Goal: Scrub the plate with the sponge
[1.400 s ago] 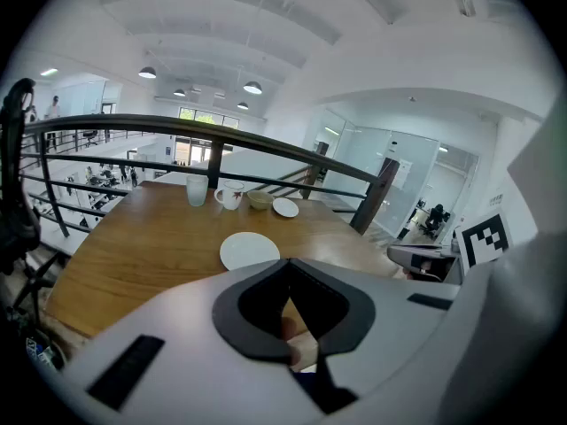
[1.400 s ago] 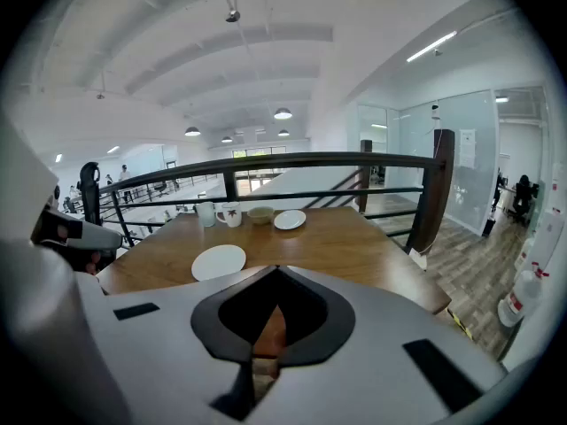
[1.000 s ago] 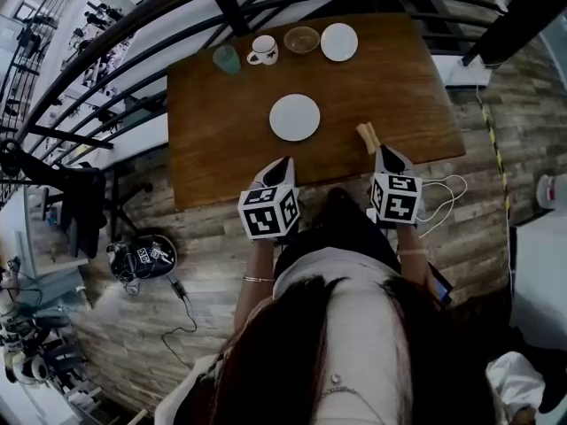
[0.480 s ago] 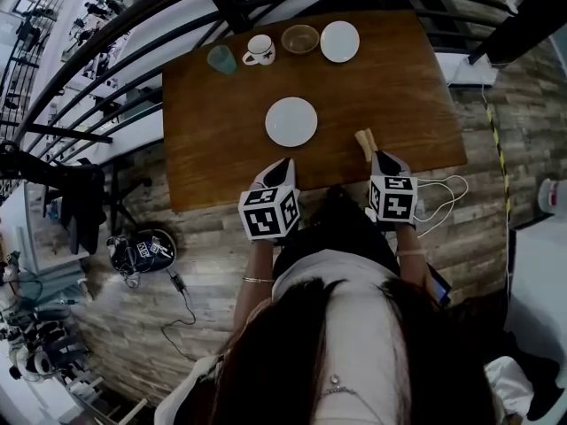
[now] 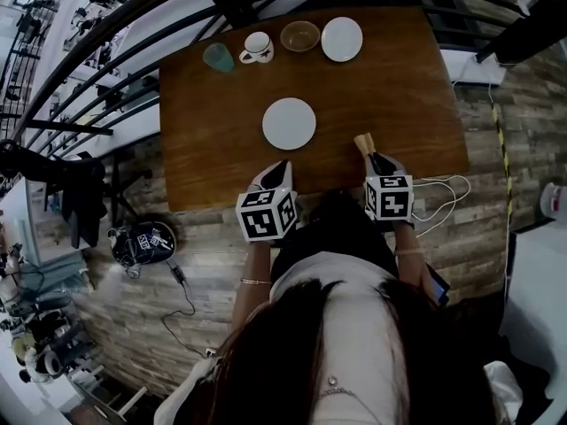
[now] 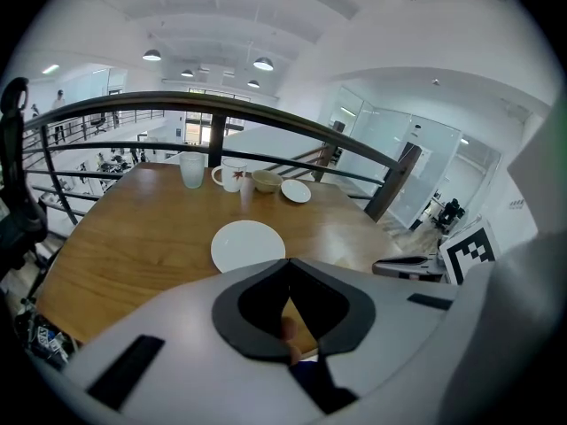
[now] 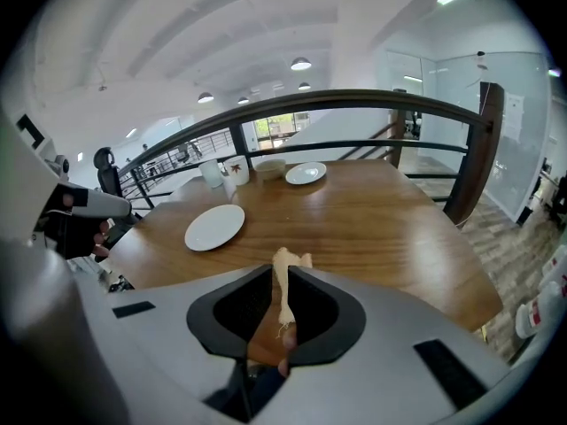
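Left gripper: jaws pressed together at the tips, nothing held between them. Right gripper: jaws clamped on the sponge, seen edge-on as a thin beige strip, its front end sticking out past the jaw tips above the desk. Contact between sponge and desk not discernible.

Plate: white, flat on the desk, just ahead of the left jaws and a little to their left, clear of the tips; ahead and well to the left of the right jaws, apart from the sponge.

Far ahead of both pairs of jaws, in a row along the far edge of the desk: glass, mug, bowl, small plate. Beyond the row, a dark railing.
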A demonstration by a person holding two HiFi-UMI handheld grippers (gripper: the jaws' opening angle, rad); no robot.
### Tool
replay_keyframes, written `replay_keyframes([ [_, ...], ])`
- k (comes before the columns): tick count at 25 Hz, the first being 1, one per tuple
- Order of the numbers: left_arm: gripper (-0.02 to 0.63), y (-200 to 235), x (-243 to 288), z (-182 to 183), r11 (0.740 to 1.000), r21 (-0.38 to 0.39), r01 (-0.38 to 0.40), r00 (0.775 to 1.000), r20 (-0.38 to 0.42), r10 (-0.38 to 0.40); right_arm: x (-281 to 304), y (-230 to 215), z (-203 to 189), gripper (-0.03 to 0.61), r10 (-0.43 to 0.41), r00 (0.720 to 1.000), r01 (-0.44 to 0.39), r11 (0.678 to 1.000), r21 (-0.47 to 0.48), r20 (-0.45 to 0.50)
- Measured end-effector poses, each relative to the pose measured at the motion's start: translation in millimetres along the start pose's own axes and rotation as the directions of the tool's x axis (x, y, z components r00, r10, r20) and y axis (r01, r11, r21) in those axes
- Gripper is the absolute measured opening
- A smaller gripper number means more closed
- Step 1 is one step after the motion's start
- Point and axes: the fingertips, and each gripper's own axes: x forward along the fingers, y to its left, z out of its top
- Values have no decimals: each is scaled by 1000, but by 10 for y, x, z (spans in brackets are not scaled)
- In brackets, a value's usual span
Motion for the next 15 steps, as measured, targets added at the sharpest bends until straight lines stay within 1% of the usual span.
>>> replay_keyframes([
  [4,12,8,87,17,1000,-9,-17,1000,-17,17,153,-14,-33,115,38,998,-38,999,1,-49],
  [11,11,51,156,-52,999,-18,-44,998,-50,43,351,-38,-192,147,58,990,-60,998,-13,-129],
  [15,11,34,219,-70,998,-26,-59,996,-62,57,442,-85,-273,147,75,984,-77,997,-4,-160],
])
